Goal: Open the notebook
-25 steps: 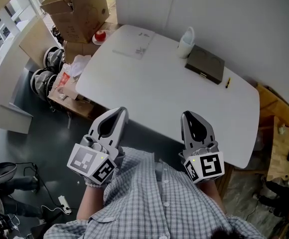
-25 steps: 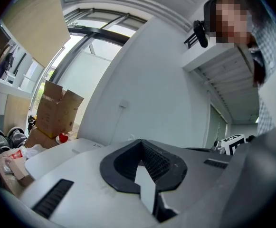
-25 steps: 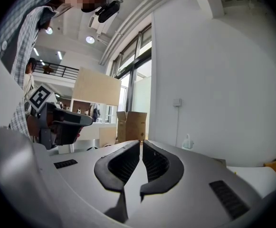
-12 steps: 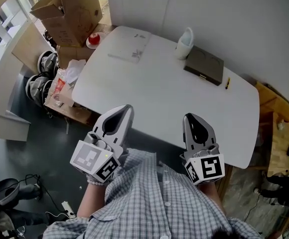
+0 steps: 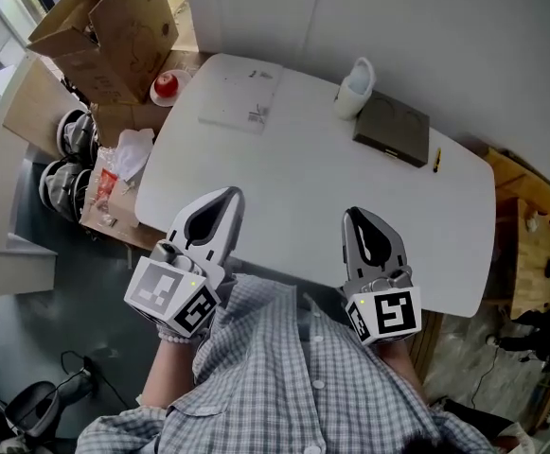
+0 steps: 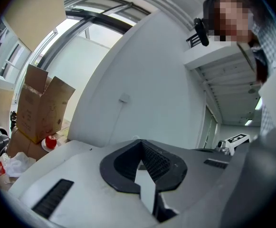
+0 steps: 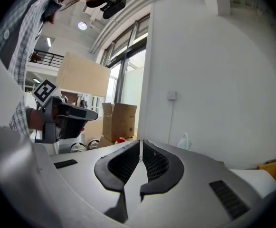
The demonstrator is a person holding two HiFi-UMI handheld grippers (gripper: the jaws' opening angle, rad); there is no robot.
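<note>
White worktop (image 5: 312,187) with rounded corners. Along its far side lie a pale printed sheet (image 5: 241,97), a white jug (image 5: 355,88), a closed dark notebook (image 5: 393,129) just beside the jug, and a small pen-like stick (image 5: 435,162).

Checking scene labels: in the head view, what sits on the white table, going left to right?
white paper sheets → white jug → dark notebook → small pen
</note>
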